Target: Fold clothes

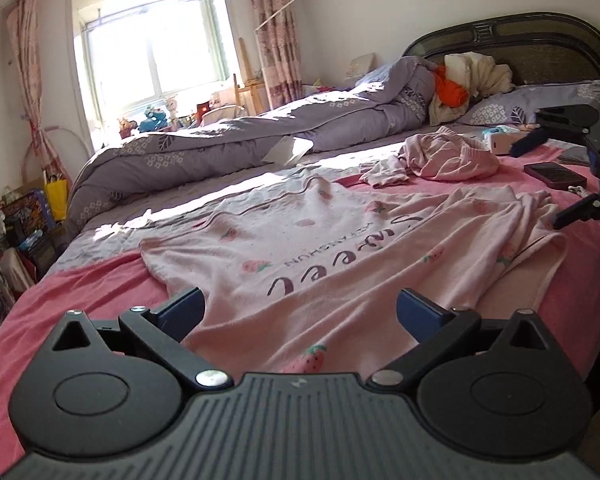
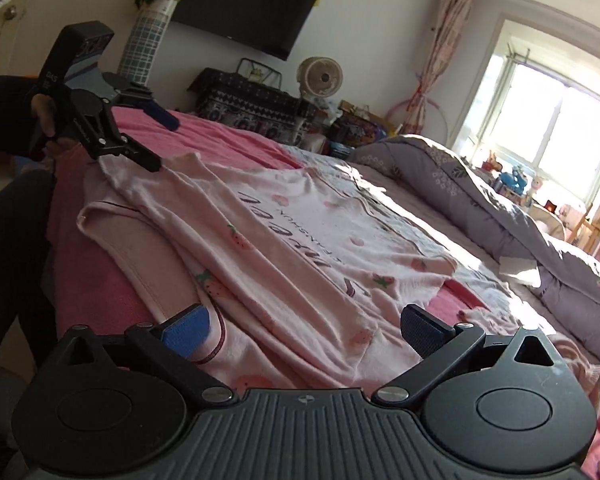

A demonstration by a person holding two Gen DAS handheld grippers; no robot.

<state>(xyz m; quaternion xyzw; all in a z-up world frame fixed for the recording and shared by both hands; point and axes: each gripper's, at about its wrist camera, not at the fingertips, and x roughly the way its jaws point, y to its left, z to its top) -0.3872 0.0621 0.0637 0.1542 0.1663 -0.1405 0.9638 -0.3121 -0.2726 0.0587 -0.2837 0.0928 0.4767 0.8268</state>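
Both grippers hover with jaws spread wide and nothing between them: the left gripper [image 1: 300, 312] and the right gripper [image 2: 306, 328], each angled slightly downward.

Home bedroom — bed [image 1: 100, 304], quilt [image 1: 220, 148], curtained window [image 1: 152, 48]

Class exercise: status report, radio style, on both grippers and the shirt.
Left gripper open, empty. Right gripper open, empty. Pink strawberry shirt spread on bed, unfolded. Crumpled pink garment lies beyond it.
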